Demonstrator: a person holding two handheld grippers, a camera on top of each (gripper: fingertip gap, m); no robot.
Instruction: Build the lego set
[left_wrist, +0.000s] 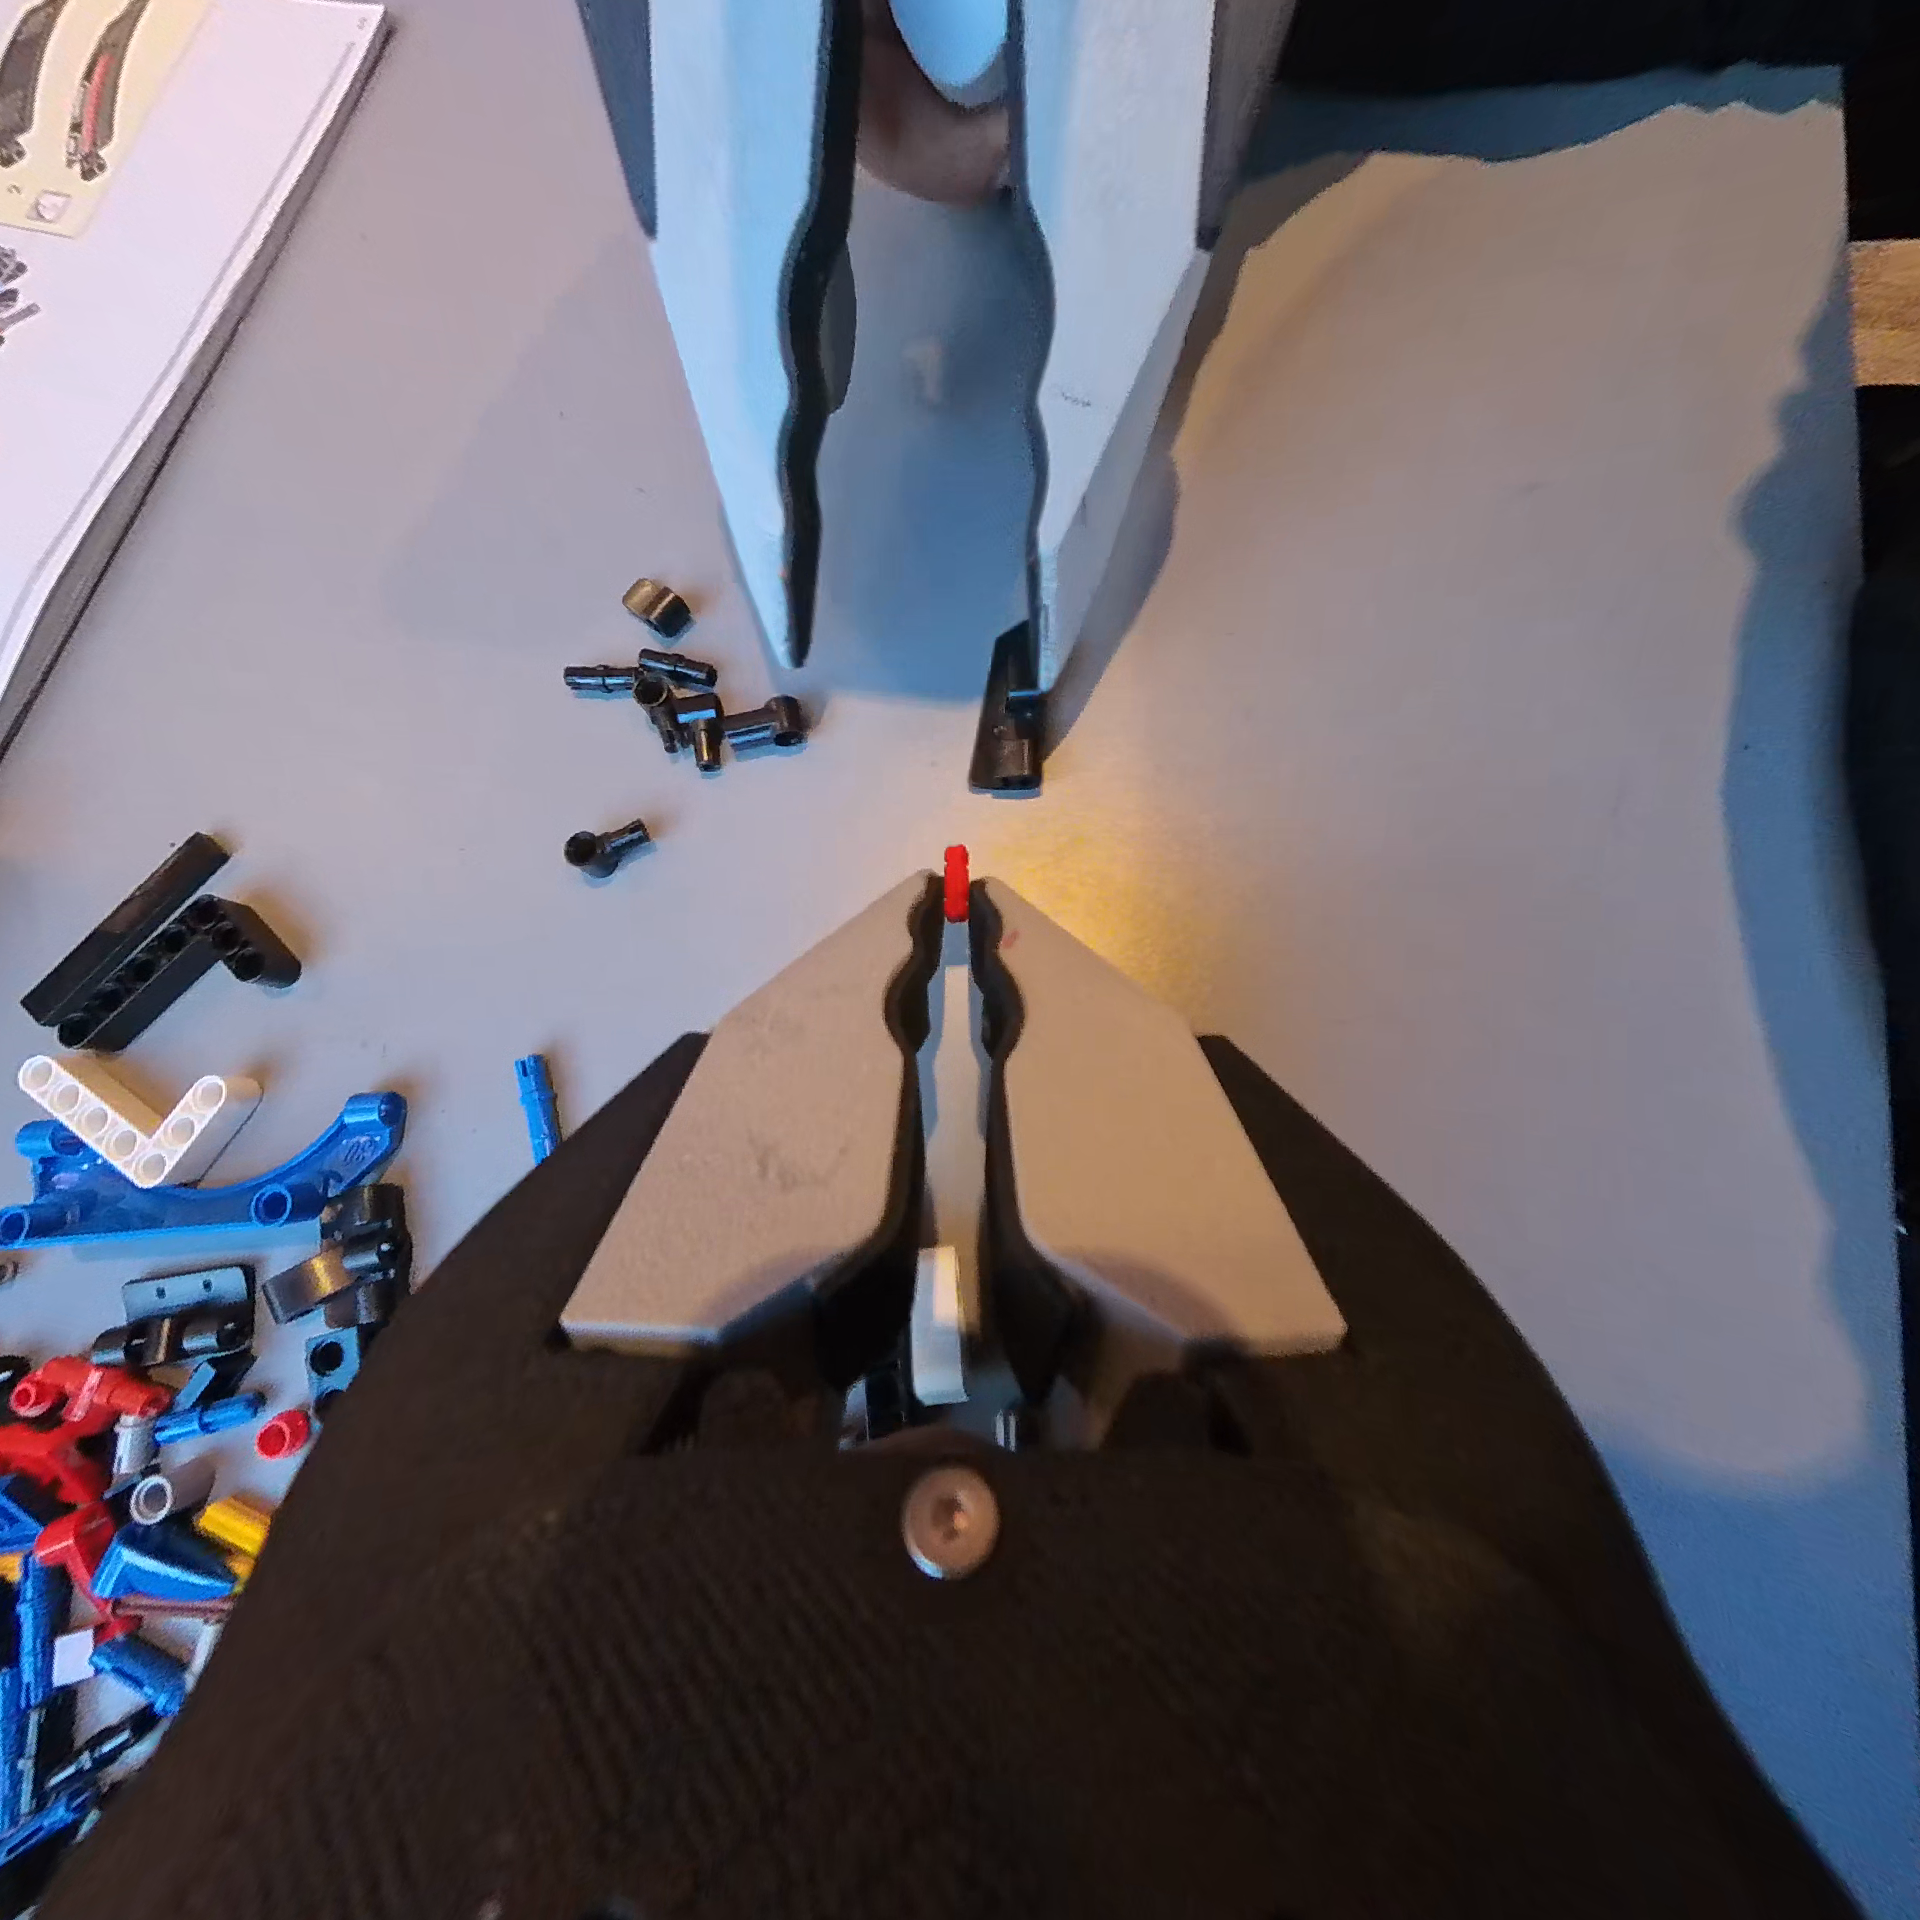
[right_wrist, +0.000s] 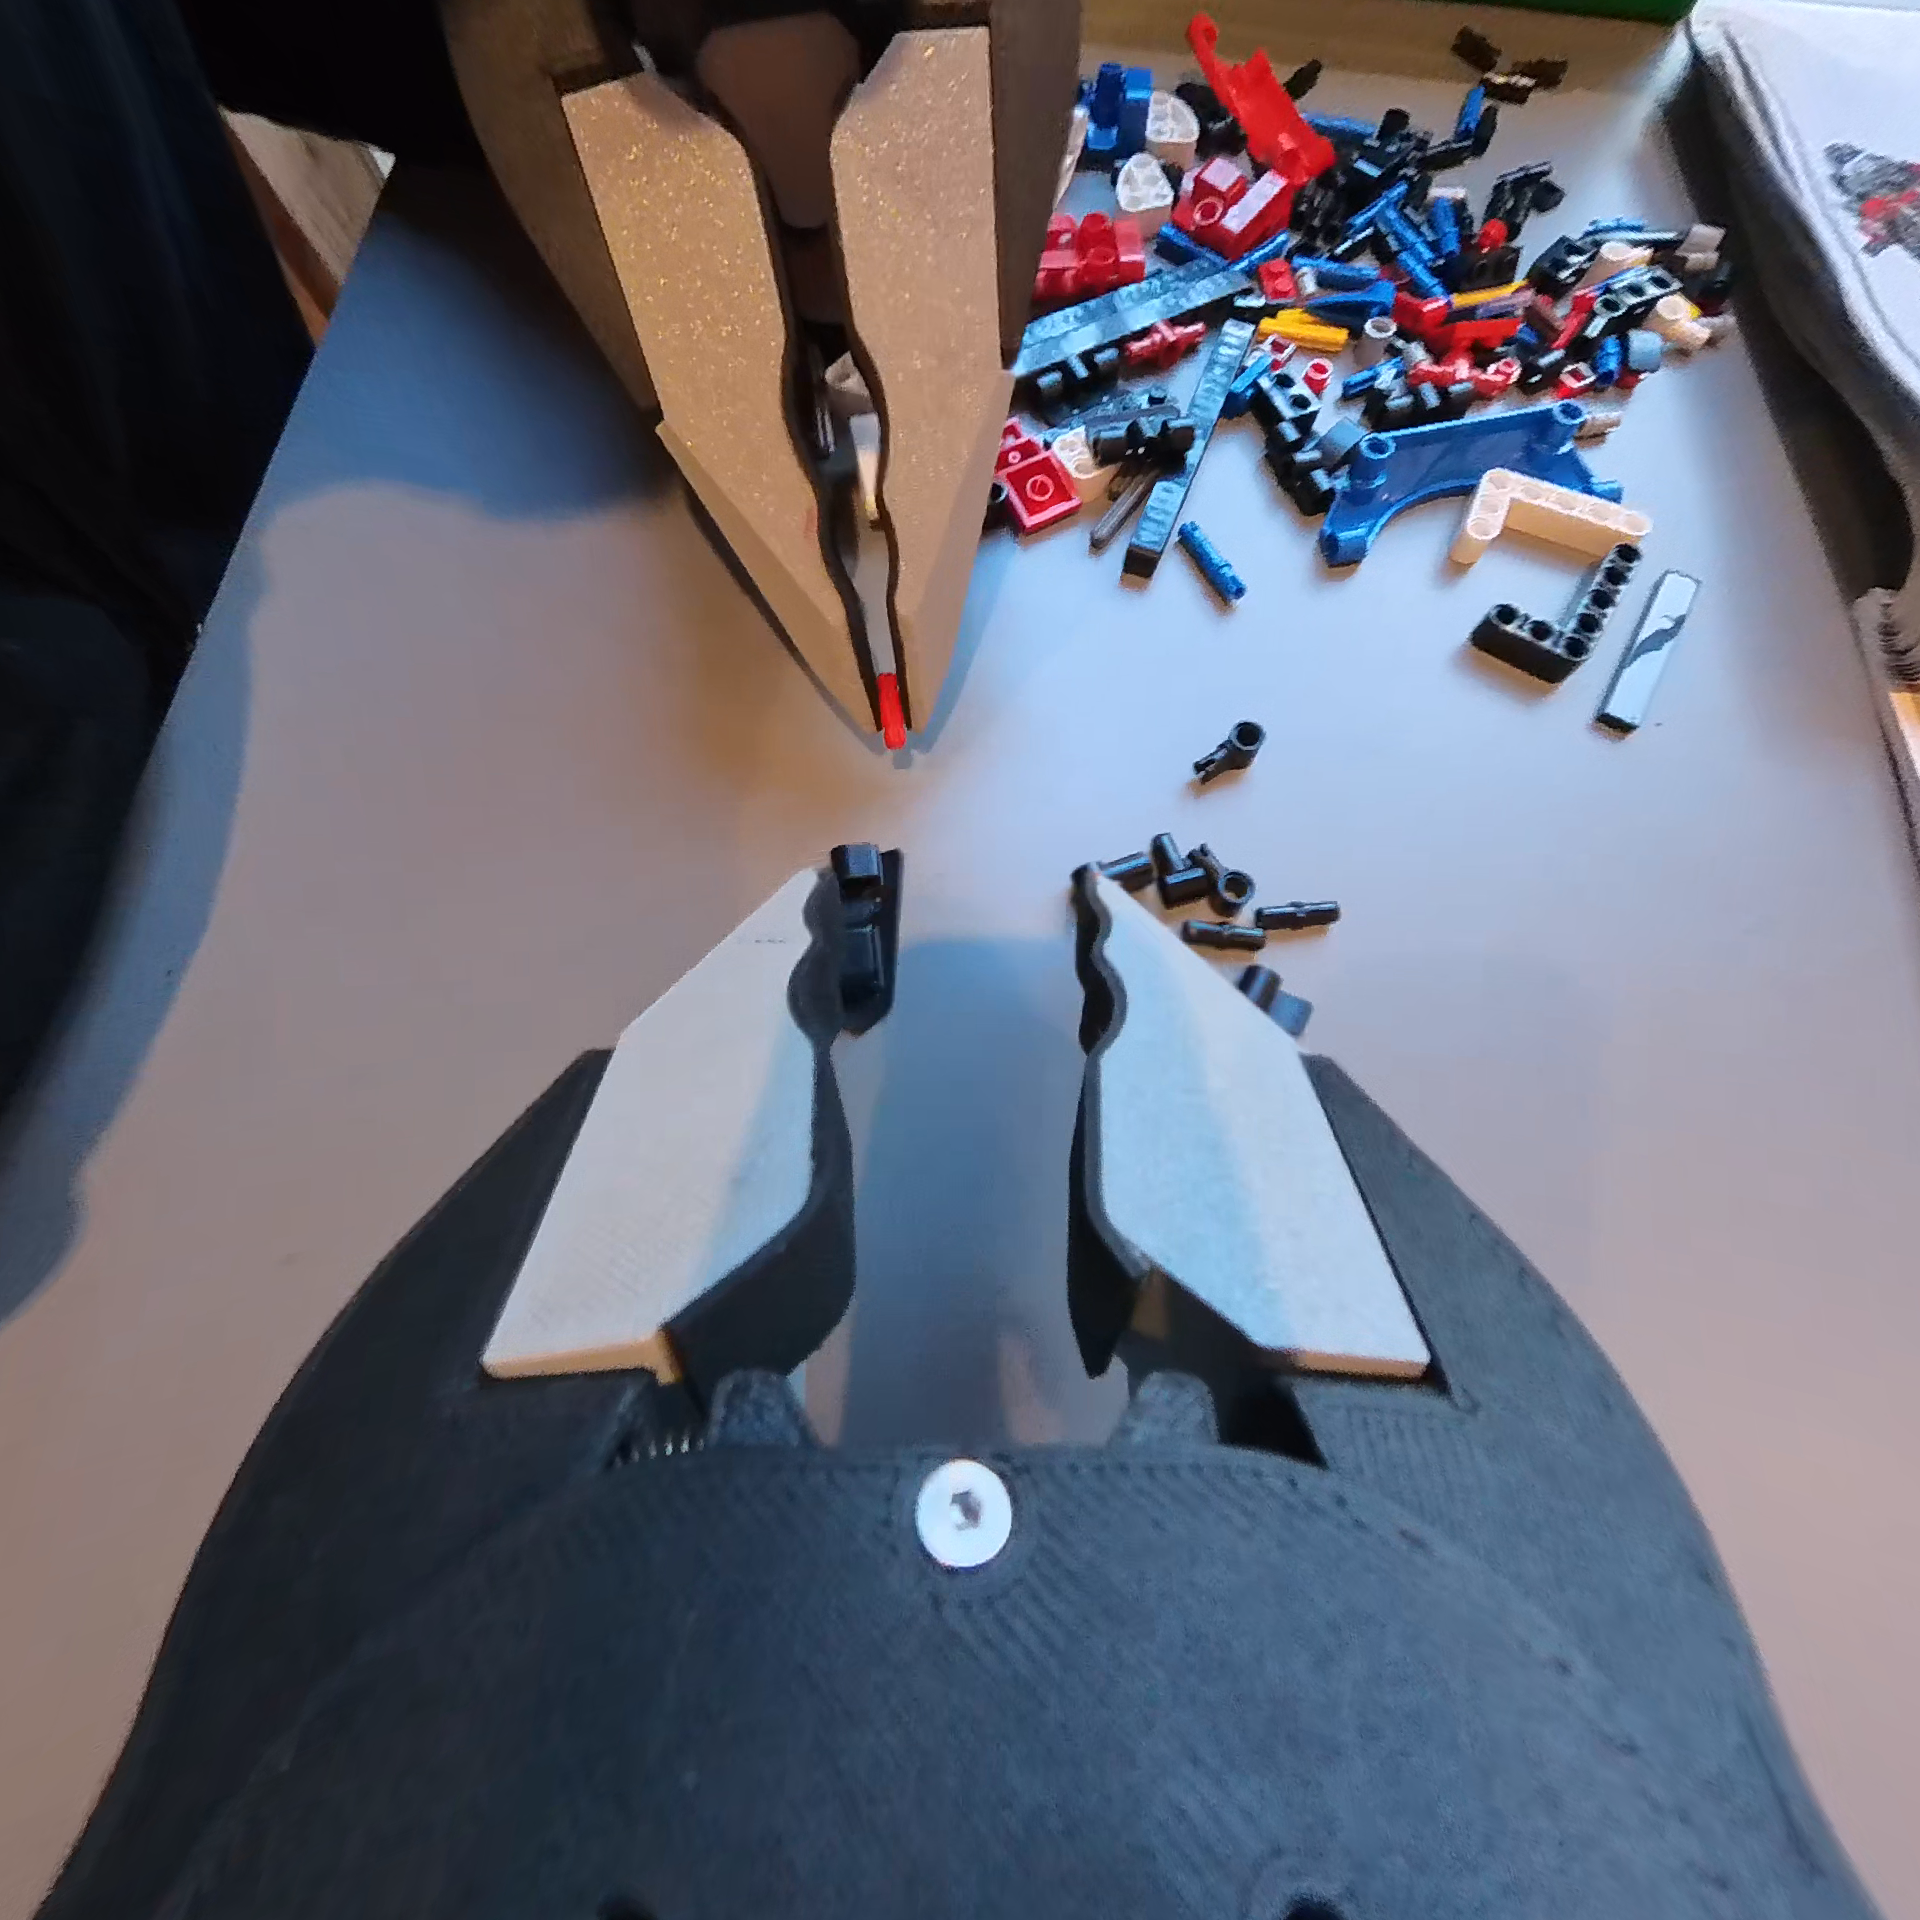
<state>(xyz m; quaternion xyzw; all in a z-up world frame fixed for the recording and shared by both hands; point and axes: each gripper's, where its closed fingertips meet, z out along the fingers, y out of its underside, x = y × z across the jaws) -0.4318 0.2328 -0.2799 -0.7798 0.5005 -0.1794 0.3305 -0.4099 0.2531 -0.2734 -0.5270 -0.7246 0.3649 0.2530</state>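
In the left wrist view, the left gripper (left_wrist: 956, 883) pinches a small red pin (left_wrist: 955, 881) at its fingertips above the grey table (left_wrist: 1455, 727), facing the right gripper (left_wrist: 914, 665), whose jaws stand spread with a black connector (left_wrist: 1008, 727) against one fingertip. In the right wrist view, the connector (right_wrist: 862, 925) sits against the left finger, with the loose Lego pile (right_wrist: 1351, 291) beyond to the right.

Just a pale grey surface (left_wrist: 1455, 727) under warm light, dark shadows at its edge; strip of wood (left_wrist: 1886, 312) beyond.
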